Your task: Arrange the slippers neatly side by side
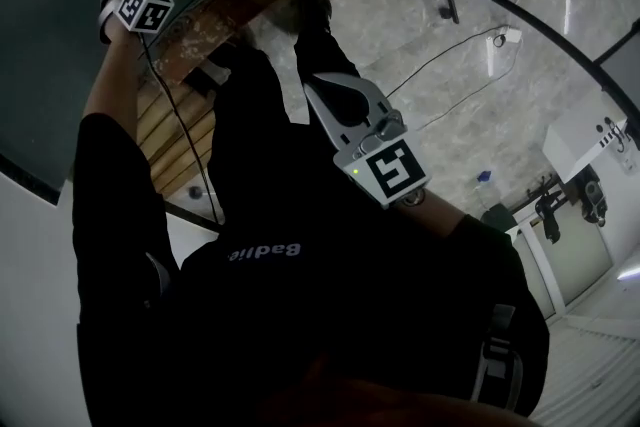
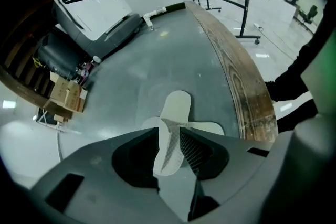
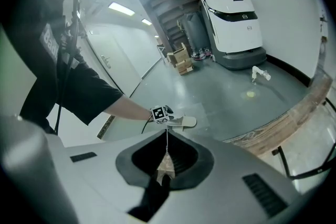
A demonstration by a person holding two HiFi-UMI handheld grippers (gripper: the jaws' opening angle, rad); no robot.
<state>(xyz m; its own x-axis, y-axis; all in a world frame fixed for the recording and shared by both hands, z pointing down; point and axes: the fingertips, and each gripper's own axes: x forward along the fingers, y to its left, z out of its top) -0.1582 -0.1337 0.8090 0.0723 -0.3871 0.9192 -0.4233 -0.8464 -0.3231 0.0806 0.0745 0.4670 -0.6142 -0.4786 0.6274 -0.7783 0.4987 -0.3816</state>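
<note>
Left gripper [image 2: 169,130], jaws apart, hangs over two pale slippers [image 2: 177,107] lying crossed at the frame's lower centre on the grey floor [image 2: 173,60]; right gripper [image 3: 167,132] has jaws pressed together, empty.

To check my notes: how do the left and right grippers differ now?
The left gripper has jaws apart over the slippers; the right gripper has them together, nothing between. The left gripper is down at the slippers; the right hangs away from them. Each bears a marker cube.
</note>
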